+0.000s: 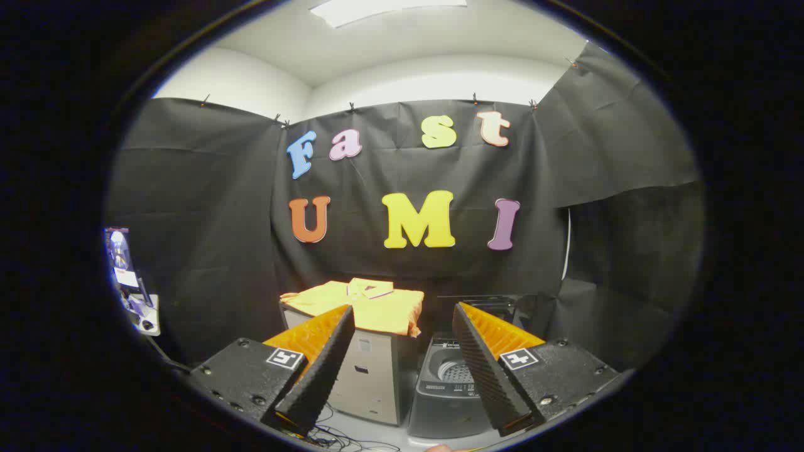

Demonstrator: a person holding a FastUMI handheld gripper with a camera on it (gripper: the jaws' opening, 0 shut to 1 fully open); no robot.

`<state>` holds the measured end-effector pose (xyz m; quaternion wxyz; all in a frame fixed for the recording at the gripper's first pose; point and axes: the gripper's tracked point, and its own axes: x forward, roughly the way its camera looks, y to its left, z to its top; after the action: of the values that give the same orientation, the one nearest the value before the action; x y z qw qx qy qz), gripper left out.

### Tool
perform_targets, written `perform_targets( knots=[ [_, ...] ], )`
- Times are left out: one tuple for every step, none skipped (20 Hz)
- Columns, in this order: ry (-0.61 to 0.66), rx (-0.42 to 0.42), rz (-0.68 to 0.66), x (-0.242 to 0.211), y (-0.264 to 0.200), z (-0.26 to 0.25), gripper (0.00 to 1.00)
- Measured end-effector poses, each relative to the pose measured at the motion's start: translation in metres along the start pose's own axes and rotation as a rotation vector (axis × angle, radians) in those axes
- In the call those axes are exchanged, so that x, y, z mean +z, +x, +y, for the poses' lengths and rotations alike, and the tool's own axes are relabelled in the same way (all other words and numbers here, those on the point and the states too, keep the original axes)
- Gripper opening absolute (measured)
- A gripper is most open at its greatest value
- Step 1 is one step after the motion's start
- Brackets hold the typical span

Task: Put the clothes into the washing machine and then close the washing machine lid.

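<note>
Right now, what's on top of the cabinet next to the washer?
A folded yellow shirt lies on top of the grey cabinet, collar up, edges hanging over. It covers the cabinet's top surface. The washing machine beside it stands lid open. The gripper is open, fingers short of both.

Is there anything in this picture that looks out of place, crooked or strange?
Nothing is damaged or spilled. The yellow shirt lies folded on the grey cabinet, one edge hanging over the side. The washing machine beside it stands with its lid up. Loose cables lie tangled on the floor. The gripper is open, holding nothing.
</note>
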<state>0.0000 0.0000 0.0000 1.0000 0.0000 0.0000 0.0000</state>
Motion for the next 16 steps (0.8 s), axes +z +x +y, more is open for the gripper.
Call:
perform_targets(
  knots=[
    [-0.002, -0.005, 0.002, 0.0, 0.0, -0.002, 0.98],
    [-0.003, -0.006, 0.002, 0.0, 0.002, -0.003, 0.98],
    [-0.006, -0.009, -0.001, 0.002, 0.003, -0.004, 0.98],
    [-0.007, -0.008, -0.008, 0.004, 0.002, -0.004, 0.98],
    [-0.008, -0.009, -0.015, 0.008, 0.003, -0.004, 0.99],
    [-0.009, -0.01, -0.021, 0.01, 0.004, -0.004, 0.99],
    [-0.01, -0.008, -0.026, 0.012, 0.004, -0.003, 0.99],
    [-0.009, -0.006, -0.032, 0.014, 0.006, -0.001, 0.99],
    [-0.008, -0.004, -0.035, 0.016, 0.006, 0.0, 0.99],
    [-0.005, -0.002, -0.036, 0.016, 0.006, 0.002, 0.99],
    [-0.004, 0.001, -0.035, 0.017, 0.007, 0.004, 0.99],
    [-0.006, 0.005, -0.034, 0.017, 0.009, 0.007, 0.98],
    [-0.012, 0.005, -0.036, 0.019, 0.011, 0.009, 0.98],
    [-0.019, 0.005, -0.038, 0.021, 0.013, 0.012, 0.99],
    [-0.025, 0.002, -0.043, 0.024, 0.016, 0.014, 0.98],
    [-0.03, 0.0, -0.047, 0.027, 0.02, 0.017, 0.98]
  ],
)
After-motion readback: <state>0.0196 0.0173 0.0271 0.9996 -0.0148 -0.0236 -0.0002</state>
